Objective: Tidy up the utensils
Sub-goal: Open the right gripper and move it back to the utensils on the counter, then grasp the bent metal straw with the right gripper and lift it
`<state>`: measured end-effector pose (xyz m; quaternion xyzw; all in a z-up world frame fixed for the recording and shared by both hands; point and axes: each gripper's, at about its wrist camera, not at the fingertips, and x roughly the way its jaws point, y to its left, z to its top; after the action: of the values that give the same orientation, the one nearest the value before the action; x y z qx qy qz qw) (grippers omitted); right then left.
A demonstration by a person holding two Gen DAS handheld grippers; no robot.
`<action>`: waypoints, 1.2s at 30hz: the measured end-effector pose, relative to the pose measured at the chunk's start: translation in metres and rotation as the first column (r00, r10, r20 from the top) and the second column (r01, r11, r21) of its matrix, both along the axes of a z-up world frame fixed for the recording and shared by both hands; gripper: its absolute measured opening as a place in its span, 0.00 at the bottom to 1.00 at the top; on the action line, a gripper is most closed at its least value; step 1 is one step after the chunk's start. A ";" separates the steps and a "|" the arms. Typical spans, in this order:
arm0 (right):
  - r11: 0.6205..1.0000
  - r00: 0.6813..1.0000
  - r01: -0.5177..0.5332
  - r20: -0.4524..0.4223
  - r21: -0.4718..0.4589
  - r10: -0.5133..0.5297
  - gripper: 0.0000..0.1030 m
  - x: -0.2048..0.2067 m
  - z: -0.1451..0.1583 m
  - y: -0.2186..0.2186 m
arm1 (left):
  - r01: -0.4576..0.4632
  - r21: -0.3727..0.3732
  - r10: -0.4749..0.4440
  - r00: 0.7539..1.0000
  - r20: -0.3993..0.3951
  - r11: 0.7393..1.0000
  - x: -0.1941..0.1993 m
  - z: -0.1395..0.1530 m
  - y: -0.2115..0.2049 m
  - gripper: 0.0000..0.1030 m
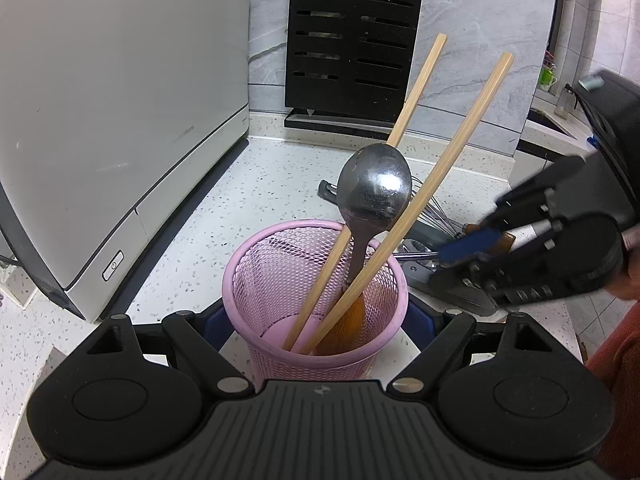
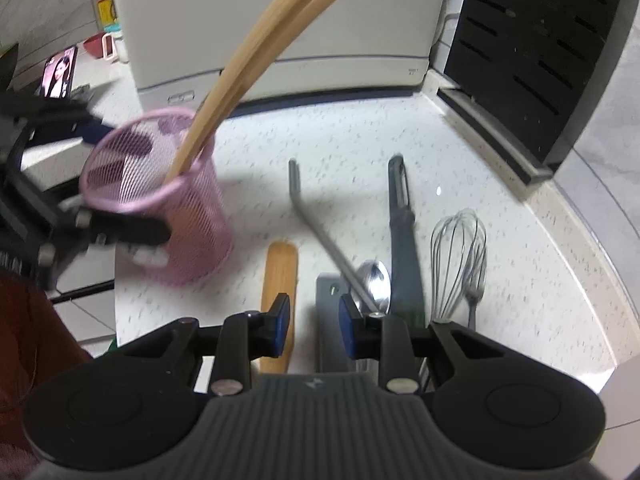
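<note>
The left gripper [image 2: 120, 236] clasps the pink mesh holder [image 1: 316, 300] around its wall, jaws wide on either side of it, most likely to keep the light cup from tipping while utensils drop in. The holder stands near the counter's [image 2: 360, 140] front edge, toward its left end. It already carries two long chopsticks [image 1: 440, 164] and a steel ladle [image 1: 374, 188], all leaning toward the back wall, handles down, so the working ends stay up and easy to pick out.

To the right, the loose utensils lie side by side along the front edge, handles toward the person, presumably for easy picking: a wooden spatula [image 2: 280, 280], a thin metal rod-like utensil [image 2: 320, 232], a spoon [image 2: 376, 284], a dark peeler [image 2: 402, 216] and a wire whisk [image 2: 460, 260].

The right gripper [image 2: 314, 314] hangs just above this row, jaws narrowed but holding nothing; it looks lined up on the stretch between spatula and spoon, though which piece it is after cannot be told.
</note>
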<state>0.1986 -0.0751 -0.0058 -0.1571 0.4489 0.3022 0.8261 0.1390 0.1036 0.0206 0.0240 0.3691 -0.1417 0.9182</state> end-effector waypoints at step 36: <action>0.994 0.991 -0.107 -0.079 -0.030 0.104 0.22 0.080 -0.038 0.070 | -0.099 -0.001 0.099 0.995 -0.001 0.995 0.003 0.002 0.013 0.96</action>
<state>0.2790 -0.0052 -0.0443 -0.1826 0.4765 0.3435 0.7884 0.1419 0.1167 0.0227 0.0051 0.3701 -0.0960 0.9240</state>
